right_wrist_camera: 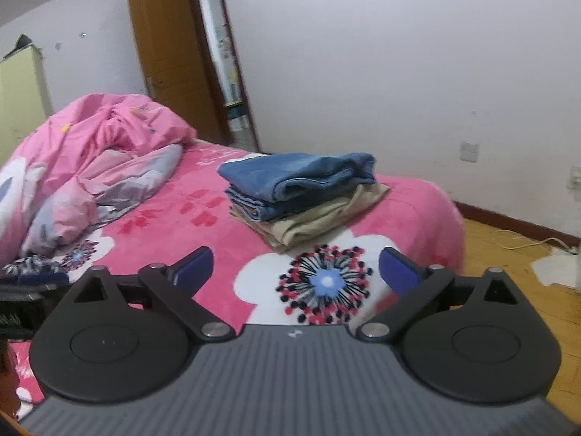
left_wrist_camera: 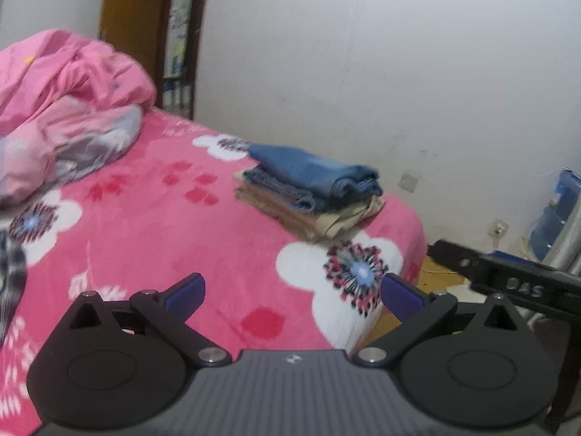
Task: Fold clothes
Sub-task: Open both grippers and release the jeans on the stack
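Observation:
A stack of folded clothes [left_wrist_camera: 312, 189], blue jeans on top of beige trousers, lies near the bed's far right corner; it also shows in the right wrist view [right_wrist_camera: 301, 196]. My left gripper [left_wrist_camera: 292, 296] is open and empty, held above the pink flowered blanket [left_wrist_camera: 163, 225], short of the stack. My right gripper [right_wrist_camera: 295, 272] is open and empty, above the blanket [right_wrist_camera: 410, 203] in front of the stack. A plaid garment [left_wrist_camera: 9, 276] shows at the left edge; a dark patterned garment [right_wrist_camera: 32, 267] lies at the left of the right wrist view.
A crumpled pink duvet [left_wrist_camera: 69, 101] is heaped at the bed's head [right_wrist_camera: 98, 156]. White wall behind, brown door [right_wrist_camera: 174, 61] and open doorway. Wooden floor [right_wrist_camera: 515, 269] with a cable to the right. A water bottle [left_wrist_camera: 555, 218] stands by the wall. The other gripper's body [left_wrist_camera: 508, 276] crosses at right.

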`<state>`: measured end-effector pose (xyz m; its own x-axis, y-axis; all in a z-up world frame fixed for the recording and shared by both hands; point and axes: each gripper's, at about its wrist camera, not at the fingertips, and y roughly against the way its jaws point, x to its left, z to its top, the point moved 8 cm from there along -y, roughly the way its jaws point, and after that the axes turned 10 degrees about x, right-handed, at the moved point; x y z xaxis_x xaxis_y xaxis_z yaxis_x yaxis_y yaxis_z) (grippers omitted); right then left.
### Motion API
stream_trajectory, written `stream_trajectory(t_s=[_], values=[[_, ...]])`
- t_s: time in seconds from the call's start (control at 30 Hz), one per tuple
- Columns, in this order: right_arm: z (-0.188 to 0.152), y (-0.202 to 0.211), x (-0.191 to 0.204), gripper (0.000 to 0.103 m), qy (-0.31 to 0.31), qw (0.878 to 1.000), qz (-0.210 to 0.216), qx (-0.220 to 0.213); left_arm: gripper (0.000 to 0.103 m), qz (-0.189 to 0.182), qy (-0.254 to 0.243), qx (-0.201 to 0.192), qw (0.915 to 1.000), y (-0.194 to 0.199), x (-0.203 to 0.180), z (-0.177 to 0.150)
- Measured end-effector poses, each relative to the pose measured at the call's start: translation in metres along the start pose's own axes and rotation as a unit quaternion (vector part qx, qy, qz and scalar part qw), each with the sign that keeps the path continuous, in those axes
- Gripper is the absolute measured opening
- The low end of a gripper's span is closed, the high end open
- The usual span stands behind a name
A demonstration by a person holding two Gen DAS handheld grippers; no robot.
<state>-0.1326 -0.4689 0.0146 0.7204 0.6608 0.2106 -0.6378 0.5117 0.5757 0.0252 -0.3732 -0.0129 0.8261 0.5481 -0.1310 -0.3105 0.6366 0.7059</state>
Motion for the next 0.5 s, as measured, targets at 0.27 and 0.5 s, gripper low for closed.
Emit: stream_trajectory(t_s=[0.27,0.5], values=[[-0.018,0.019,0.003,0.102,-0.002,0.994,-0.107,0.009,0.103,0.033,0.008,0.006,0.9994,0.014,0.002,-0.016],[-0.018,0.040,0.001,0.102,0.016,0.987,-0.158,-0.016,0.103,0.080,0.018,-0.012,0.9966,0.025,0.003,-0.011]])
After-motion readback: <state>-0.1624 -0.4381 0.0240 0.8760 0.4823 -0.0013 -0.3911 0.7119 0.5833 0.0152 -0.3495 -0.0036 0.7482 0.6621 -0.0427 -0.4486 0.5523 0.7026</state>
